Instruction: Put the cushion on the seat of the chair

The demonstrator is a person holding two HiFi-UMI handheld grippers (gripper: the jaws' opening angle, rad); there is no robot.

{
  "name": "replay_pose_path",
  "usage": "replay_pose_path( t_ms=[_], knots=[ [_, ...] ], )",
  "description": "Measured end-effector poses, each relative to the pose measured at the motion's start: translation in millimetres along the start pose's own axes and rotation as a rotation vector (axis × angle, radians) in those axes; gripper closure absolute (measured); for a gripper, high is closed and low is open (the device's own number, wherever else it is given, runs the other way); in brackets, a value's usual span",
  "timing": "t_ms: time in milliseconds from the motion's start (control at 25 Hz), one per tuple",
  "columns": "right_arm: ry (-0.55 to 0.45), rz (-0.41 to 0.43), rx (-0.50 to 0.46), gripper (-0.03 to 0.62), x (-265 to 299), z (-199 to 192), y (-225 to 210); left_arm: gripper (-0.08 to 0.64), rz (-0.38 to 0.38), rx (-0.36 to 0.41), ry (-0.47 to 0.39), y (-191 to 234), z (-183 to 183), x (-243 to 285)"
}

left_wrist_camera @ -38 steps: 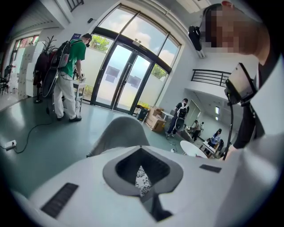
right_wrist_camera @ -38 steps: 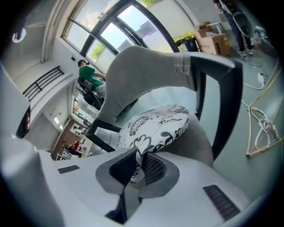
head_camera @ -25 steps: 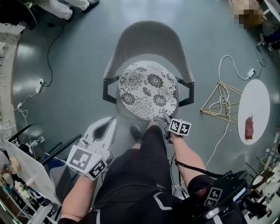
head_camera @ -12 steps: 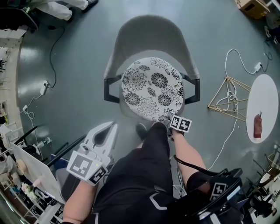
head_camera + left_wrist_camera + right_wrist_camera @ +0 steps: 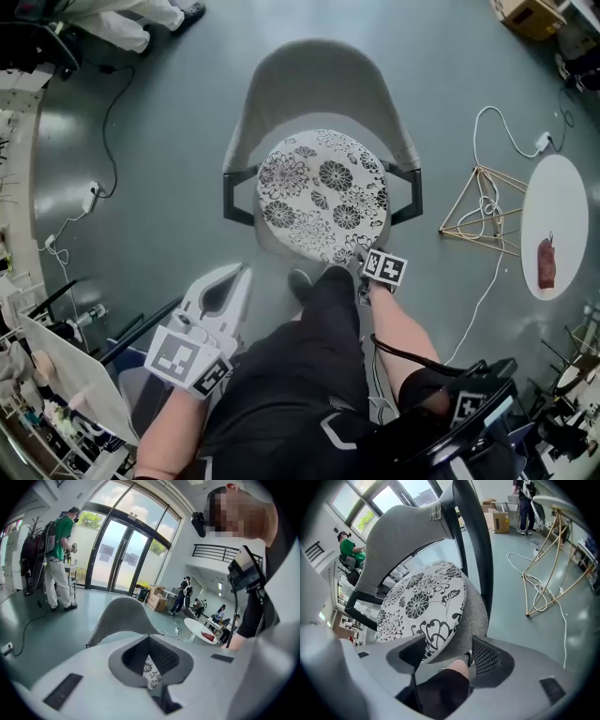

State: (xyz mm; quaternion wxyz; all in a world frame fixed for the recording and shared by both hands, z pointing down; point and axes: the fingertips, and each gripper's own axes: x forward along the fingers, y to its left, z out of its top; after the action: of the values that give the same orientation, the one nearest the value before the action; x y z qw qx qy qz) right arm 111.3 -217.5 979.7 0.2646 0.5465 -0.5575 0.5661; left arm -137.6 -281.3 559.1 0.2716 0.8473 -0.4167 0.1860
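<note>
You have one chair before you, with one floral cushion lying on its seat. You carry two hand-held grippers: the left hand-held gripper and the right hand-held gripper, whose jaws are opening with the cushion's rim between them. On your right stand one round white tabletop bearing one red item, and one brass-coloured rod frame. The left gripper view shows one person in green and at least three people further back.

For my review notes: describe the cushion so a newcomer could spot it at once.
Find the grey chair in the middle of the room. On its seat lies the cushion: round, and the only thing here printed with black-and-white flowers.
</note>
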Motion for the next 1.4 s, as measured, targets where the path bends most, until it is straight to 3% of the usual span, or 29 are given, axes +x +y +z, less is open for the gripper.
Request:
replay_pose_path(
  t_ms=[200,400,680,800,1160,1400],
  knots=[
    [-0.030,-0.029,-0.093,0.282,-38,14,4,0.552,-0.007,0.004,-0.054,-3,17,-11],
    [-0.117,0.049,-0.263,0.287,-85,44,50,0.552,-0.015,0.009,-0.109,-6,35,-20],
    [-0.263,0.129,-0.385,0.364,-150,114,110,0.552,-0.025,0.026,-0.228,-14,86,-29],
    [-0.349,0.171,-0.447,0.430,-186,151,134,0.552,-0.013,0.036,-0.269,-14,102,-34],
    [-0.561,0.319,-0.617,0.537,-296,215,217,0.552,0.018,0.066,-0.381,-20,148,-58],
    [-0.678,0.449,-0.615,0.563,-364,237,269,0.552,0.046,0.041,-0.414,-14,161,-71]
  ],
)
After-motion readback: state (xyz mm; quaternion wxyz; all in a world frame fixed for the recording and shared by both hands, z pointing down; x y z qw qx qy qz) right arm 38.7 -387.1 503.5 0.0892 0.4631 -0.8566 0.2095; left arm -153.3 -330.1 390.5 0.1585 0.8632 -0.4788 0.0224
